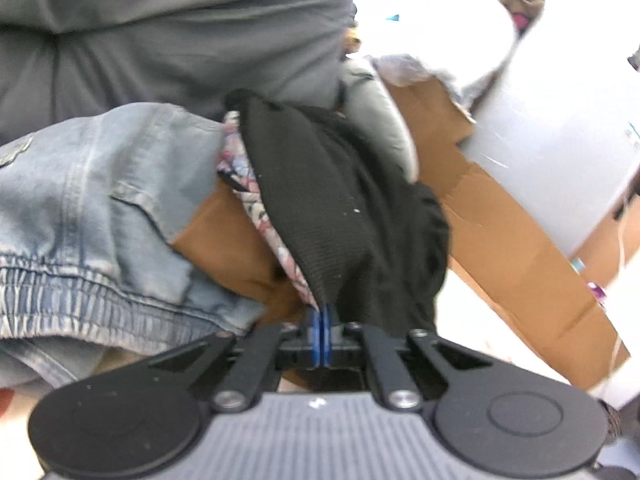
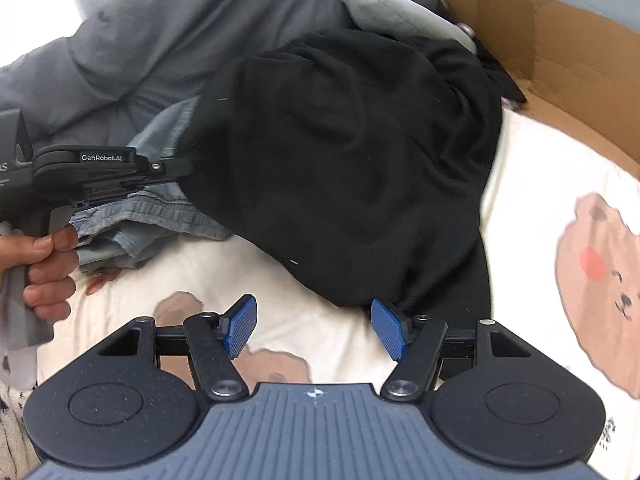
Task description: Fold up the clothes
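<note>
Fabric is pinched at the nearest point of the left wrist view: the left gripper (image 1: 322, 326) has its blue pads pressed together on the edge of the black garment (image 1: 340, 216), probably to pull it clear of the heap so it can be spread for folding. A thin patterned cloth (image 1: 256, 200) lies against that same edge and may be caught in the pinch too; I cannot tell.

In the right wrist view the right gripper (image 2: 314, 328) is spread wide and holds nothing, poised just beside the garment's near hem, where a second grip would let the cloth be stretched flat. The black garment (image 2: 344, 168) lies partly on the bear-print bed sheet (image 2: 532, 184) and partly over the pile. A hand (image 2: 48, 268) holds the left gripper's handle at the left edge.

Beyond, a denim piece with an elastic waistband (image 1: 92, 216) crowds the garment's left side, a grey garment (image 1: 160, 32) sits behind, and a cardboard box (image 1: 508, 240) runs along the far right, leaving little bare bed to work on.
</note>
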Demonstrator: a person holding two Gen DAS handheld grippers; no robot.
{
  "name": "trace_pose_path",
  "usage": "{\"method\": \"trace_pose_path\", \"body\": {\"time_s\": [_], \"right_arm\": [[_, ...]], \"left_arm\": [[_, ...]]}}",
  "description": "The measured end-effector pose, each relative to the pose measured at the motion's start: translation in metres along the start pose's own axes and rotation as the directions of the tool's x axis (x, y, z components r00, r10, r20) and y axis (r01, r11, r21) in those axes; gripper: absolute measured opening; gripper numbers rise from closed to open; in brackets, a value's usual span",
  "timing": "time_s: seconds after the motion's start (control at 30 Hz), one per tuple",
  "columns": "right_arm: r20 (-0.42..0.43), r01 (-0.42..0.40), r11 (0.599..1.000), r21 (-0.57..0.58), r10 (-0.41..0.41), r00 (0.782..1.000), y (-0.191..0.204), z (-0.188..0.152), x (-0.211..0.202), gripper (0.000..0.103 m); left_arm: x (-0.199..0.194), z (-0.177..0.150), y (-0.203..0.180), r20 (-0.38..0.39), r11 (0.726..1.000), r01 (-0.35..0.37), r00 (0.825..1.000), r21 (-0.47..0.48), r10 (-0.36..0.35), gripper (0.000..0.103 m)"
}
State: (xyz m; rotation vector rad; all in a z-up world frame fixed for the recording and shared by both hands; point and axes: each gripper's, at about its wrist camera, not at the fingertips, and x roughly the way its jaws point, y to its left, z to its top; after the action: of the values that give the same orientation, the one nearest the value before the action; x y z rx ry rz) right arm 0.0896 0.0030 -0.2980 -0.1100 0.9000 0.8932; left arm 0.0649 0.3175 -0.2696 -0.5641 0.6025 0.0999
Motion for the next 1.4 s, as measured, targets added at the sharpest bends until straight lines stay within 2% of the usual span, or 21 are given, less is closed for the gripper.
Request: {"method": "trace_pose_path", "body": {"time_s": [0.07,0.13,0.27,0.53,0.6,0.67,0.7,0.73,0.83,0.97,1.07,1.2,1.3,1.4], "right_arm": [[0.016,-0.018,0.999,-0.026,0.018,1.0,0.009,0.003,0.0,0.067],[0.034,-0.026,0.998,-0.05,0.027,0.999,0.017,0.007,0.001,0.067],[0.074,-0.029,0.996,-0.081,0.035,0.997,0.03,0.013,0.003,0.067],[0.177,0.008,0.996,-0.093,0.008,0.984,0.044,0.025,0.004,0.066],[0.2,0.017,0.996,-0.09,0.001,0.98,0.046,0.028,0.003,0.058],[0.214,0.021,0.994,-0.104,0.002,0.977,0.049,0.031,0.003,0.036],[0.219,0.033,0.993,-0.113,-0.007,0.976,0.051,0.032,0.003,0.029],[0.227,0.042,0.992,-0.115,-0.015,0.974,0.052,0.033,0.002,0.018],[0.261,0.055,0.994,-0.095,-0.028,0.965,0.052,0.037,-0.002,0.004],[0.247,0.051,0.994,-0.1,-0.025,0.969,0.05,0.034,-0.016,0.002],[0.209,0.05,0.993,-0.108,-0.026,0.978,0.044,0.031,-0.032,0.001],[0.173,0.06,0.992,-0.108,-0.04,0.984,0.028,0.029,-0.057,0.001],[0.154,0.082,0.99,-0.111,-0.065,0.986,0.015,0.028,-0.076,0.001],[0.126,0.1,0.991,-0.091,-0.088,0.988,0.001,0.027,-0.09,0.0]], "left_arm": [[-0.015,-0.006,0.0,-0.012,0.999,0.033,0.999,0.001,-0.033,0.002],[-0.01,-0.003,0.004,-0.015,0.998,0.057,0.998,0.011,-0.057,0.002],[-0.015,-0.01,-0.015,-0.045,0.992,0.126,0.991,-0.024,-0.127,0.002],[-0.019,-0.023,-0.05,-0.094,0.977,0.209,0.973,-0.029,-0.211,0.002],[-0.02,-0.023,-0.054,-0.099,0.973,0.224,0.968,-0.053,-0.229,0.002],[-0.021,-0.022,-0.058,-0.104,0.968,0.24,0.963,-0.078,-0.247,0.002],[-0.022,-0.021,-0.061,-0.104,0.967,0.243,0.963,-0.082,-0.25,0.002],[-0.023,-0.019,-0.064,-0.104,0.966,0.245,0.962,-0.084,-0.253,0.002],[-0.025,-0.013,-0.07,-0.1,0.963,0.25,0.96,-0.104,-0.26,0.002],[-0.032,-0.01,-0.078,-0.113,0.965,0.245,0.96,-0.099,-0.255,0.002],[-0.039,-0.015,-0.084,-0.135,0.964,0.246,0.957,-0.097,-0.257,0.018],[-0.054,-0.025,-0.089,-0.135,0.96,0.262,0.952,-0.097,-0.274,0.027],[-0.061,-0.028,-0.088,-0.132,0.972,0.218,0.964,-0.092,-0.229,0.034],[-0.064,-0.028,-0.081,-0.14,0.984,0.149,0.977,-0.098,-0.162,0.034]]}}
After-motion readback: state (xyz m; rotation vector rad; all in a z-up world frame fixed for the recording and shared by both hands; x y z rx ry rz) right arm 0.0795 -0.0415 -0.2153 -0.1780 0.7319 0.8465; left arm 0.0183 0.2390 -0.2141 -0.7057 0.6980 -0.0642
